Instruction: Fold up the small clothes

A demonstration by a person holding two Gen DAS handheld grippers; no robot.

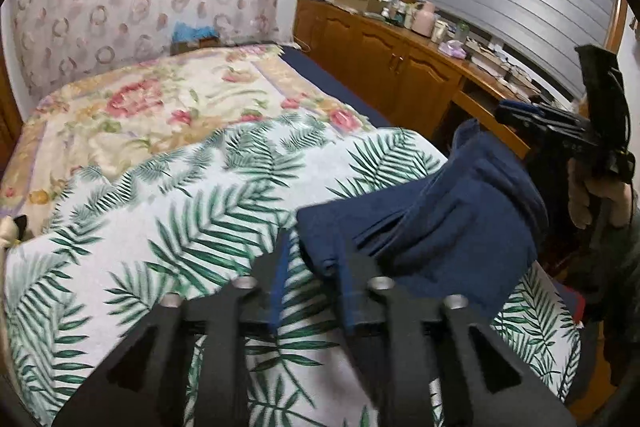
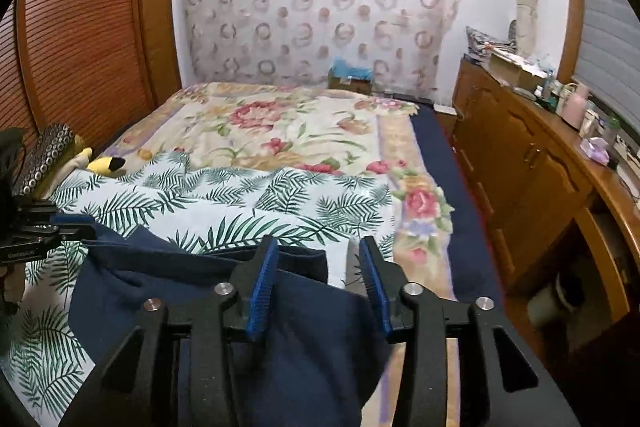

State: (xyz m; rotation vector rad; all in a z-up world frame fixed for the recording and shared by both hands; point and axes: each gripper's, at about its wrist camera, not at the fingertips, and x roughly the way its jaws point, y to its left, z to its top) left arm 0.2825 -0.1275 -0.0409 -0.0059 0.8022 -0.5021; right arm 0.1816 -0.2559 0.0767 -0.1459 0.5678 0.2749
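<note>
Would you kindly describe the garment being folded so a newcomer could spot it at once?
Start at the bed, then find the white sheet with green palm leaves across its near end. The navy blue garment lies crumpled on that sheet's near edge; it is the only plain dark cloth among the patterned ones.

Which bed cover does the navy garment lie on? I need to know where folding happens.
The navy garment lies on the white cover with green fern leaves, nearest the grippers, not on the cream cover with pink roses farther up the bed.
</note>
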